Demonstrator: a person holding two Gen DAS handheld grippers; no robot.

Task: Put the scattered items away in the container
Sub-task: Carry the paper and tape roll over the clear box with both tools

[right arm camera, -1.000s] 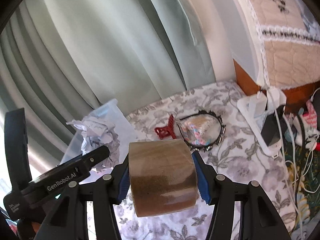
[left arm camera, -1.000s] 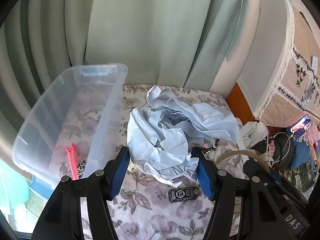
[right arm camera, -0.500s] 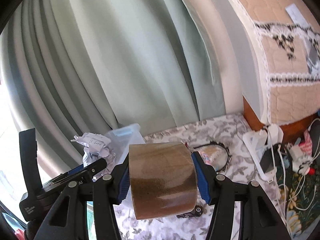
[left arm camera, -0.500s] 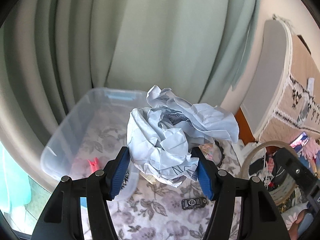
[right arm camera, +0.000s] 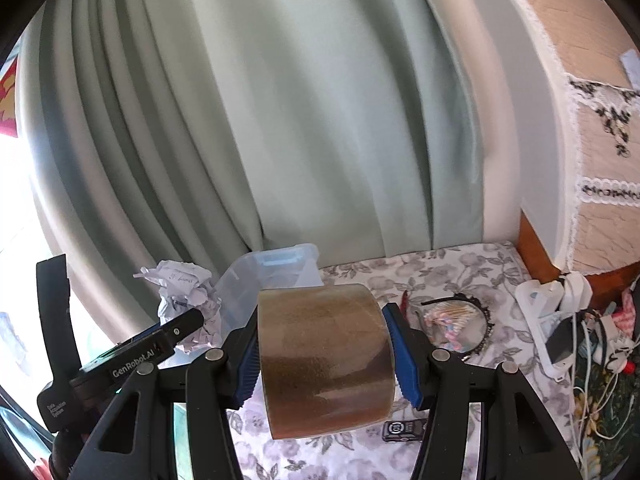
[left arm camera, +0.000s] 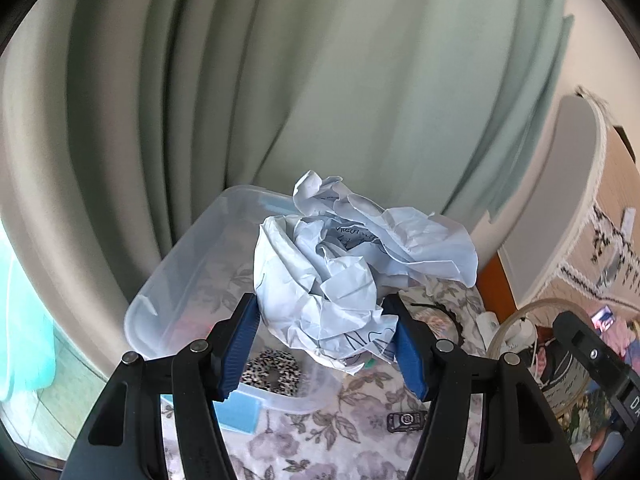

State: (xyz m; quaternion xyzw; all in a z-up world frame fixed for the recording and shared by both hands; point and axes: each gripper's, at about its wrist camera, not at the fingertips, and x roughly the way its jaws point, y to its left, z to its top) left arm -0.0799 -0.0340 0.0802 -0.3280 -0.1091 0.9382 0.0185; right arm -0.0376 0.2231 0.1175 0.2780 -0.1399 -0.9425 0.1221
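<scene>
My left gripper (left arm camera: pixel 326 344) is shut on a crumpled ball of white paper (left arm camera: pixel 352 264) and holds it in the air above the near end of the clear plastic container (left arm camera: pixel 188 272). A leopard-print scrunchie (left arm camera: pixel 272 372) lies inside the container. My right gripper (right arm camera: pixel 324 356) is shut on a roll of brown tape (right arm camera: pixel 326 364), held above the floral tablecloth (right arm camera: pixel 440 268) to the right of the container (right arm camera: pixel 276 272). The left gripper and its paper ball (right arm camera: pixel 184 296) show at the left of the right wrist view.
A small black key fob (left arm camera: pixel 406 420) lies on the cloth below the grippers. A round mirror with a black frilly rim (right arm camera: pixel 456 320) and a red hair claw (right arm camera: pixel 405 300) lie further right. A white power strip (right arm camera: pixel 548 300) and cables crowd the right edge. Green curtains hang behind.
Both grippers have risen and tilted up with their loads. The left one with the paper has moved left, from beside the container to over its near end.
</scene>
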